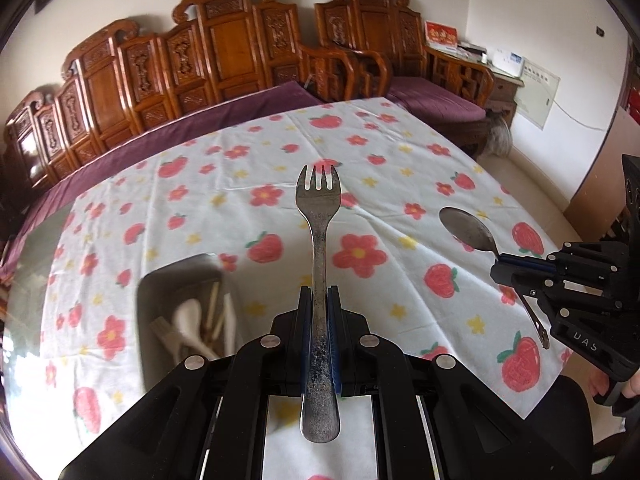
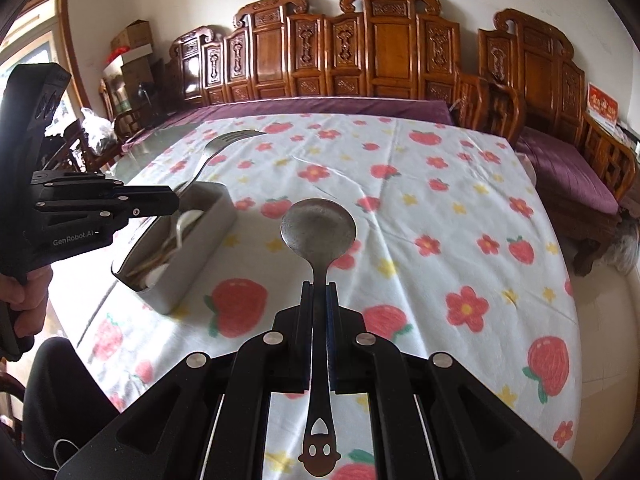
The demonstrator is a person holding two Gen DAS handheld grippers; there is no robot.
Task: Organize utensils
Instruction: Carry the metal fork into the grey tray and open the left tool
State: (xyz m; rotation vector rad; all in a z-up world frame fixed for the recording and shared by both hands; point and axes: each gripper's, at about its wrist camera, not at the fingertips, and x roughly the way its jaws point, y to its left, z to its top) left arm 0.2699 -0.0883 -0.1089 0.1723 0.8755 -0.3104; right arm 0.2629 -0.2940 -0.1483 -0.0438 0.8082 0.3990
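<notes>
Now your left tool (image 1: 319,308) clamps the fork (image 1: 319,240) above the surface (image 1: 224,168) beside the utensil box (image 2: 176,256), while your right tool (image 2: 319,300) pinches the spoon (image 2: 319,232) over open cloth.

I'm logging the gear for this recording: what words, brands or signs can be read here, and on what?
"GenRobot.AI": side of the left hand-held gripper.
"UAS" (unsure of the first letter): side of the right hand-held gripper.
Red card, wall papers and white box: print too small to read.
</notes>
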